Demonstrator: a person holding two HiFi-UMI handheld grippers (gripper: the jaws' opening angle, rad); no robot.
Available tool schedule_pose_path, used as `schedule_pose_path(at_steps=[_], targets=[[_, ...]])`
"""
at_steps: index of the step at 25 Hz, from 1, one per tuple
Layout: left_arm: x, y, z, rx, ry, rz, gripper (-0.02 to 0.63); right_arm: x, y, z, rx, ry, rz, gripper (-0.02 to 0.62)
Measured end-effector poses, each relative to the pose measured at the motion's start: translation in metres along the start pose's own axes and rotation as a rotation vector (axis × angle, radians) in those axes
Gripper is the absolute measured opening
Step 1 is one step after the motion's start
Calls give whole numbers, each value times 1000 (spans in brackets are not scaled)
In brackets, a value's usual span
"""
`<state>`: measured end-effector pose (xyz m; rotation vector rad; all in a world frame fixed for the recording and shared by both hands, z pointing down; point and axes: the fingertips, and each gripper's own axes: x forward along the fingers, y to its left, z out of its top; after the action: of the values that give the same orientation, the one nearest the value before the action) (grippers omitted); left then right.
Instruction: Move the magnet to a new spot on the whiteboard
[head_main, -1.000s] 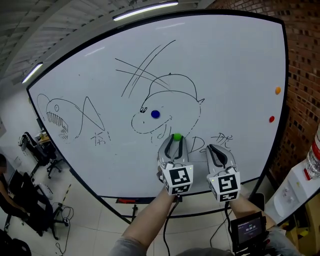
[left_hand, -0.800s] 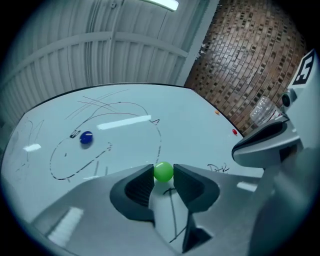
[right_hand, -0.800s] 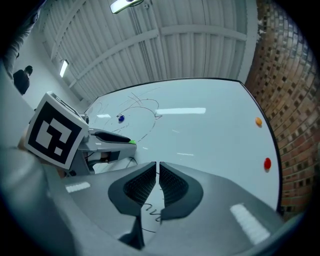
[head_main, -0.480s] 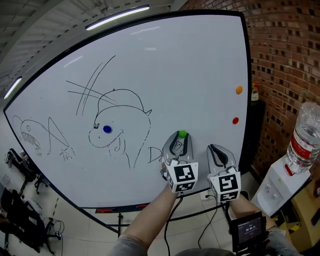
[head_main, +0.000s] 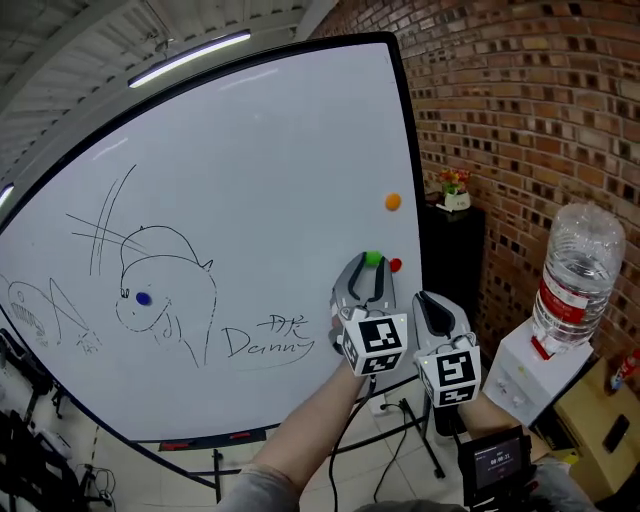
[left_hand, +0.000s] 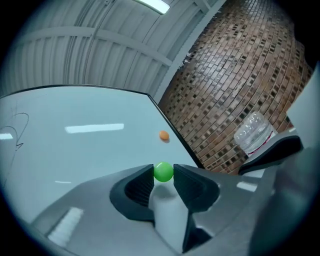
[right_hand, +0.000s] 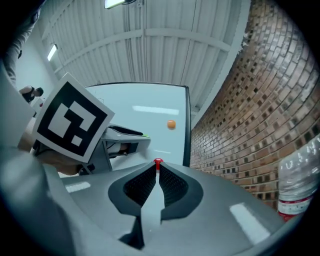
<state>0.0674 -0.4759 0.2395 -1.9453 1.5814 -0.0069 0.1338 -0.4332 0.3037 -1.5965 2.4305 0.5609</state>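
Note:
A small green magnet (head_main: 373, 258) (left_hand: 163, 171) sits between the fingertips of my left gripper (head_main: 372, 264) (left_hand: 163, 173), which is shut on it. The gripper points up at the whiteboard (head_main: 250, 180), close to its right edge. Just right of the green magnet, a red magnet (head_main: 396, 265) is stuck on the board. Whether the green magnet touches the board I cannot tell. My right gripper (head_main: 426, 300) (right_hand: 158, 168) hangs lower right, shut and holding nothing. The red magnet (right_hand: 158, 161) shows past its tips.
An orange magnet (head_main: 393, 201) (left_hand: 164, 135) sits higher near the board's right edge, and a blue magnet (head_main: 143, 297) lies inside the drawing at left. A brick wall (head_main: 520, 120) stands right of the board, with a water dispenser bottle (head_main: 575, 270) and a black cabinet (head_main: 452, 250).
Both grippers have moved right along the board. The left one carried the green magnet from below the drawing to beside the red magnet near the right edge.

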Motion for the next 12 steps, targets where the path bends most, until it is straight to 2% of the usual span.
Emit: schedule_pose_path(at_steps=[6, 12], targets=[[36, -35, 14, 5, 9, 0, 124, -10, -48, 0, -19, -14, -32, 25], [52, -42, 6, 34, 72, 43, 126, -12, -67, 3, -18, -32, -30, 25]])
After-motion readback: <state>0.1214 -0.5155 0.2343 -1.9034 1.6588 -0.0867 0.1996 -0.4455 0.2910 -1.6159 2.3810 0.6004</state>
